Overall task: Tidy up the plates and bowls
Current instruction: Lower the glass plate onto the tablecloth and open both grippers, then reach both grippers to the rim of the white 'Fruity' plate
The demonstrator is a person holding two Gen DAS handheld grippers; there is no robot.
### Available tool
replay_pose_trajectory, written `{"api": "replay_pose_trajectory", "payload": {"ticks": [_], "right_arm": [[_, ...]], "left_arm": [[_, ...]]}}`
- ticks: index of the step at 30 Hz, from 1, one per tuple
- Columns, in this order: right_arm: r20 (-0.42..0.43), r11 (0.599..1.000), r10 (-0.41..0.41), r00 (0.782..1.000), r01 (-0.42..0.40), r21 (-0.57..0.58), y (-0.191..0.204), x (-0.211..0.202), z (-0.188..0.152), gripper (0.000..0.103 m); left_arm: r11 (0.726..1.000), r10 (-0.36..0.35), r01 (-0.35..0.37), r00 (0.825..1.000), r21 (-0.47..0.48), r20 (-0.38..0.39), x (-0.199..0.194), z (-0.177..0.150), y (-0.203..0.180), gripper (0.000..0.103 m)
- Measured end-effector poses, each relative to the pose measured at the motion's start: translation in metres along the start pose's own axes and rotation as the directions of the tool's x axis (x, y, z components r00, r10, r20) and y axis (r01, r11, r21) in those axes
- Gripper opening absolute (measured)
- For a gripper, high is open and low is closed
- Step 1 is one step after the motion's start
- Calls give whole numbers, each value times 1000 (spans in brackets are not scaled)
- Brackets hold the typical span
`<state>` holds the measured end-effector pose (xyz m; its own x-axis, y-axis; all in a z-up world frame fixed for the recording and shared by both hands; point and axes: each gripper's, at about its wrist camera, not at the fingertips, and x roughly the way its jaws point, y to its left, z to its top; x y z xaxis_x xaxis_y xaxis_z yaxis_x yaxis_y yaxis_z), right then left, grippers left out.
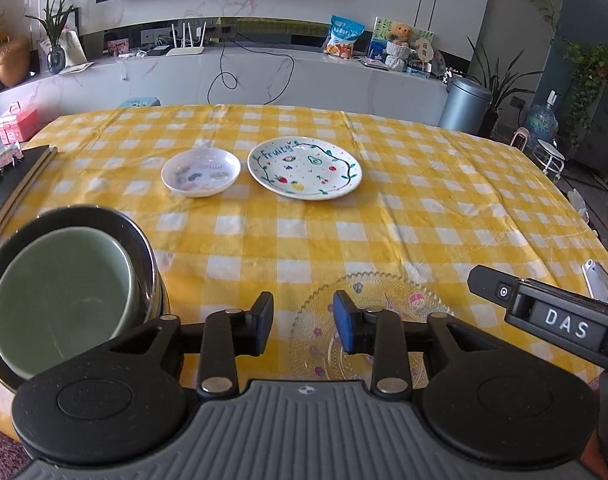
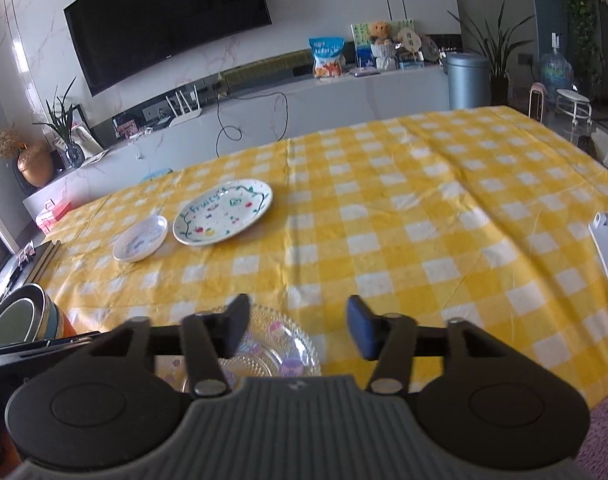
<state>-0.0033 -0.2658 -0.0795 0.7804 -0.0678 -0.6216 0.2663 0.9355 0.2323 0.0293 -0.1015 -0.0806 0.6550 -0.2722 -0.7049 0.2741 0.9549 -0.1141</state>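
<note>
Both the left gripper (image 1: 303,322) and right gripper (image 2: 298,326) hover spread, holding nothing; next, pinch the clear patterned glass plate (image 1: 388,300) (rim thin, slippery)

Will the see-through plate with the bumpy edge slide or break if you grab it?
The clear plate looks like glass, so it is probably stiff and could chip if dropped. It lies flat and low on the yellow checked tablecloth, so it likely won't tip or roll. Its beaded rim may give the open left hand-held gripper some grip.
</note>
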Motion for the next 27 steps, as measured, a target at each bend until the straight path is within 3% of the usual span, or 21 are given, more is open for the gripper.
{"api": "replay_pose_trajectory", "payload": {"ticks": [8,17,27], "right_arm": [[18,1000,8,1000,-8,5,1,7,13,73],[2,996,57,998,-57,66,-3,29,30,73],[-32,989,76,997,-72,127,-2,68,48,73]], "left_arm": [[1000,-5,5,1000,-8,17,7,22,4,61],[996,22,-18,999,-83,47,22,46,14,62],[983,54,-49,998,-176,25,55,66,22,62]]}}
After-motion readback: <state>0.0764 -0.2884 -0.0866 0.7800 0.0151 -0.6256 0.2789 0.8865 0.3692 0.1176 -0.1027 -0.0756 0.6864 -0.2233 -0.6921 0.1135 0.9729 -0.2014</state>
